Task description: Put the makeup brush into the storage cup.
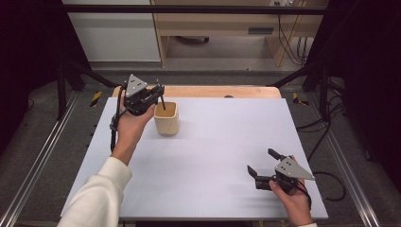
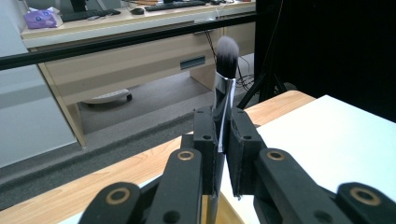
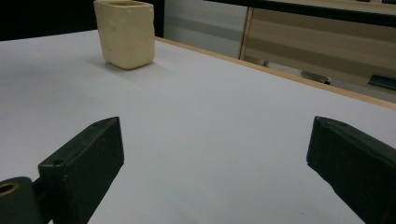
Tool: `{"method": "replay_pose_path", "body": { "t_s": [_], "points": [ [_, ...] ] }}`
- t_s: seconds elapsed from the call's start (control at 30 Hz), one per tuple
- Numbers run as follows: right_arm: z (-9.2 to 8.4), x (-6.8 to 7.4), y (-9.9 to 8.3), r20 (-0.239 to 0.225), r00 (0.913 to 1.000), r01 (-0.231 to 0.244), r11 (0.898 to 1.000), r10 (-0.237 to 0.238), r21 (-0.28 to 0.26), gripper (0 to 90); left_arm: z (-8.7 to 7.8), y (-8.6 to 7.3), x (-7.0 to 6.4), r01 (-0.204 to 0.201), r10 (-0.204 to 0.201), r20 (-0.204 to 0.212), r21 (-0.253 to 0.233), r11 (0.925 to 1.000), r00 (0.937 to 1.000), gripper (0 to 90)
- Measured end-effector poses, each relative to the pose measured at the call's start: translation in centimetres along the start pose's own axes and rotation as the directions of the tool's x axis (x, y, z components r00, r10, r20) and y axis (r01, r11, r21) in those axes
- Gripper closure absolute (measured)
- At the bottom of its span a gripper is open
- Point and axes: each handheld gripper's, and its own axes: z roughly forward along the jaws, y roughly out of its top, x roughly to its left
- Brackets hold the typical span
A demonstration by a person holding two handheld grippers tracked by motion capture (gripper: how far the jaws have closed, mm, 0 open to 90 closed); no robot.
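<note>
The counter (image 1: 213,156) is a broad pale sheet with a strip of bare wood along its far edge, and very little stands on it. Toward the far left sits a cream cup (image 1: 166,118) with squared sides and an open mouth, upright; the right gripper view catches it well off across the surface.

The left gripper (image 1: 153,98) hangs right over that cup, held up off the counter in the person's left hand (image 1: 130,125). Its fingers (image 2: 205,140) are pressed in on a makeup brush (image 2: 223,93), pinching the silvery ferrule. In the left gripper view the grey bristle head stands above the fingers. The handle drops below them; in the high view a dark thin shaft slants from the fingers to the cup's mouth. So the brush's long axis runs near upright, somewhat tilted, with the cup straight beneath it. I cannot tell whether the handle tip is already inside the rim or just at it.

The right gripper (image 1: 265,161) sits low at the near right corner, well apart from the cup, its fingers (image 3: 84,163) spread wide with nothing between them. The left hand is plainly the nearer one, and I'd judge the next move is a straight lowering or lifting along the brush's own axis.
</note>
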Motion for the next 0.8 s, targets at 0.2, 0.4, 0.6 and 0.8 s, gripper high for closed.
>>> {"method": "replay_pose_path", "body": {
  "t_s": [0.2,0.4,0.6,0.8],
  "points": [
    [0.0,0.1,0.0,-0.004,1.0,-0.002,1.0,0.002,-0.002,4.7,0.3,-0.1,0.2,0.009,-0.009,-0.002,-0.007,0.9999,1.0,83.2],
    [0.0,0.0,0.0,-0.003,1.0,-0.002,1.0,0.002,-0.002,4.6,0.6,-0.4,0.4,0.008,-0.008,-0.012,0.004,1.0,0.9999,83.2],
    [0.0,0.0,0.1,-0.008,1.0,-0.006,1.0,0.006,-0.008,4.7,1.0,-1.2,0.4,0.007,-0.006,-0.014,0.021,0.9998,0.9999,83.2],
    [0.1,0.2,0.1,-0.014,0.9999,-0.004,1.0,0.003,-0.006,4.7,1.2,-1.9,0.5,0.008,-0.007,-0.022,0.035,0.9994,0.9997,83.2]
  ]
}}
